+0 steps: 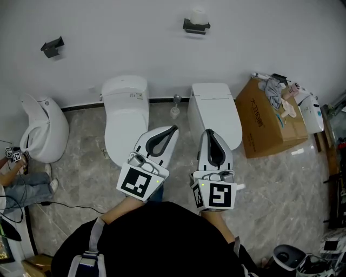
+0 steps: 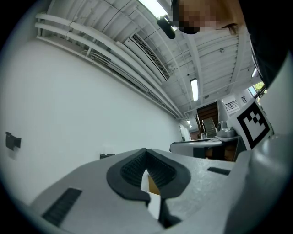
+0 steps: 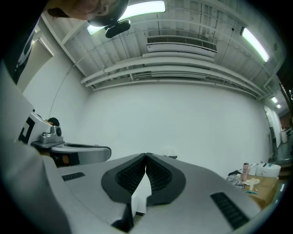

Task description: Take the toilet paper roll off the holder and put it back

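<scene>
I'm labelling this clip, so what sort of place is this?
Likely a mock bathroom or showroom: three toilets side by side, a roll on a wall holder, a cluttered box.

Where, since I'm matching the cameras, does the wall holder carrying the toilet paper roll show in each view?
Head view: holder at top centre, with the toilet paper roll on it.
Left gripper view: holder is a small dark bracket, just left of the left gripper tongs' tip.
Right gripper view: holder is a dark speck, just right of the right gripper tongs' tip.
Shared landmark: the white wall behind it.
</scene>
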`<state>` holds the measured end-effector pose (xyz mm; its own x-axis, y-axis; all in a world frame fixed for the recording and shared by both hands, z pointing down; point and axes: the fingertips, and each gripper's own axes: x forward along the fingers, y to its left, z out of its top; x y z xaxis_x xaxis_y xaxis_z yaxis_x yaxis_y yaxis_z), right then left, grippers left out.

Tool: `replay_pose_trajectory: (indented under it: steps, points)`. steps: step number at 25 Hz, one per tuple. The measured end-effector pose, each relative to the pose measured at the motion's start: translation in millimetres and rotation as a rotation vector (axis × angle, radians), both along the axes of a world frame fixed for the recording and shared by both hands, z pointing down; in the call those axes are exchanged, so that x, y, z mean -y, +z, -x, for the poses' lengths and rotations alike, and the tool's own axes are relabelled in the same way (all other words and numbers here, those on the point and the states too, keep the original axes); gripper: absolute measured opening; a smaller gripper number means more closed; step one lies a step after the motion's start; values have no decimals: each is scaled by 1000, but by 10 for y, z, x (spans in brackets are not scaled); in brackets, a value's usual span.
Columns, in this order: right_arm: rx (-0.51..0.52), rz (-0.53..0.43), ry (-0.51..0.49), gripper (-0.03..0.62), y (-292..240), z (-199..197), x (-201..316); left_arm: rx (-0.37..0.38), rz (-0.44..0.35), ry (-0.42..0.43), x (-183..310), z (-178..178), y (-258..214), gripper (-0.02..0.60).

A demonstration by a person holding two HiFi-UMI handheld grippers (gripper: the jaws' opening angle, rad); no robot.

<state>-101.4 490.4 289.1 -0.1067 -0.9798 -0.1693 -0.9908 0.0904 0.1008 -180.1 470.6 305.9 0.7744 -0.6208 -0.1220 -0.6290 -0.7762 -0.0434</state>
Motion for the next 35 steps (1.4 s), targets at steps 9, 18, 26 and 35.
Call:
replay_pose_trajectory:
  steps: [9, 18, 26, 35]
  points:
    - [4, 11, 13, 23, 87, -168, 930, 3, 18, -2, 930, -156, 93, 3]
    - [1, 4, 60, 23, 11, -298, 1861, 11, 11, 32, 1895, -284, 34, 3]
    - [9, 14, 80, 23, 79, -368, 2377, 2, 20, 72, 2433, -408, 79, 3]
    - [26, 59, 85, 23, 186, -477, 2740, 14, 58, 94, 2786, -551, 162, 3]
